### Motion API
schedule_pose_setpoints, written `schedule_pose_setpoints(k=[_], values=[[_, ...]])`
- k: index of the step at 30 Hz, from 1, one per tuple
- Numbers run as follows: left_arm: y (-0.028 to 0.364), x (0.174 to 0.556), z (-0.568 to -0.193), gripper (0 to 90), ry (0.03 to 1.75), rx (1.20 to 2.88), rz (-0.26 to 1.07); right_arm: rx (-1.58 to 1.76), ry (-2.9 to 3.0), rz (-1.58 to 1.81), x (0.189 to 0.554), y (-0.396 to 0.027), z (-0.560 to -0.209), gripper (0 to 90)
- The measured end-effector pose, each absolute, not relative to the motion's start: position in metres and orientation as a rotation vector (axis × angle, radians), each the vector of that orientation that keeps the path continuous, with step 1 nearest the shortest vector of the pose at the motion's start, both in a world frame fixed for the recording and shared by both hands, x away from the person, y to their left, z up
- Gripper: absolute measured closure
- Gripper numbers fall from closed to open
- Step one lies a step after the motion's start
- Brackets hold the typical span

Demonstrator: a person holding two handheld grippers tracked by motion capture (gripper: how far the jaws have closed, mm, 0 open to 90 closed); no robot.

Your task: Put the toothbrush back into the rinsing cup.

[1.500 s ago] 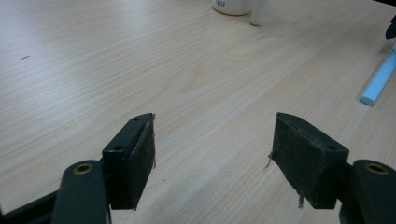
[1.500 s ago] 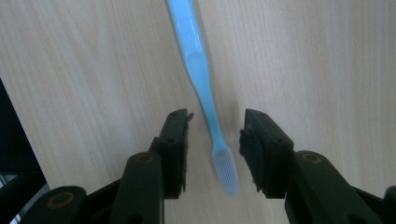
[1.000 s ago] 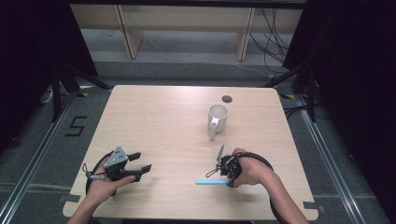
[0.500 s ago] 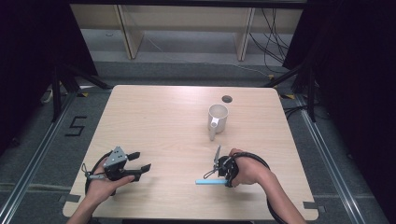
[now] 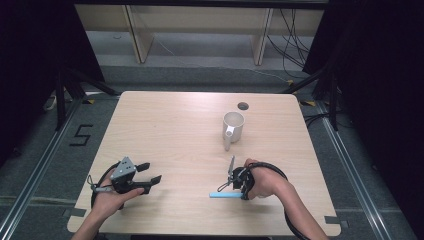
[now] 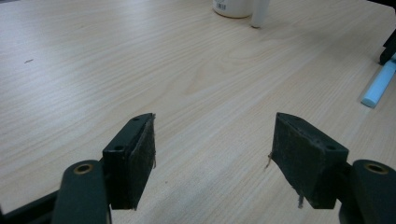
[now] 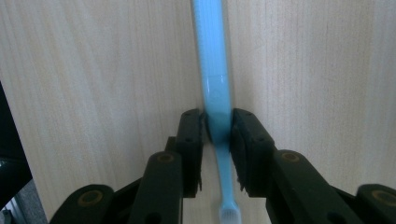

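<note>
A light blue toothbrush lies flat on the wooden table near its front edge, right of centre. My right gripper points down at it. Its jaws have just been closing with the toothbrush handle between them, and both pads now touch the handle. The bristle head is at the bottom of the right gripper view. My left gripper rests at the front left, open, with nothing between its pads. The toothbrush's end is off to its right.
A white mug stands upright at the back right, handle toward the person. A small round hole is in the tabletop behind it. Dark frames and cables surround the table.
</note>
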State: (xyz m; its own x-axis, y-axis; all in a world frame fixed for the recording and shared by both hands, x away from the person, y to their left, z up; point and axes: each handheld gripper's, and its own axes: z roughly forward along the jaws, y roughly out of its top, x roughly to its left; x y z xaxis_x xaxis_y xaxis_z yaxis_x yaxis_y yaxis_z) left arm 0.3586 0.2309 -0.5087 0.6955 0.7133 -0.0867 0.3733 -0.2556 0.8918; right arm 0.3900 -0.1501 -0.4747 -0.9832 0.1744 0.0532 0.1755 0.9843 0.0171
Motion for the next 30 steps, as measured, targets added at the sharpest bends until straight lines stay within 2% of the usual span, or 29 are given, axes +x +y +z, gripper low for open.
schedule_pose_setpoints(k=[8, 30], values=[[0.2305, 0.3587, -0.5089, 29.8, 0.845, 1.876, 0.411, -0.184, -3.127, 0.004, 0.3911, -0.1465, -0.4738, 76.4], [0.2292, 0.3587, -0.5098, 29.9, 0.843, 1.876, 0.408, -0.239, -3.096, 0.035, 0.3899, -0.1461, -0.4731, 79.8]])
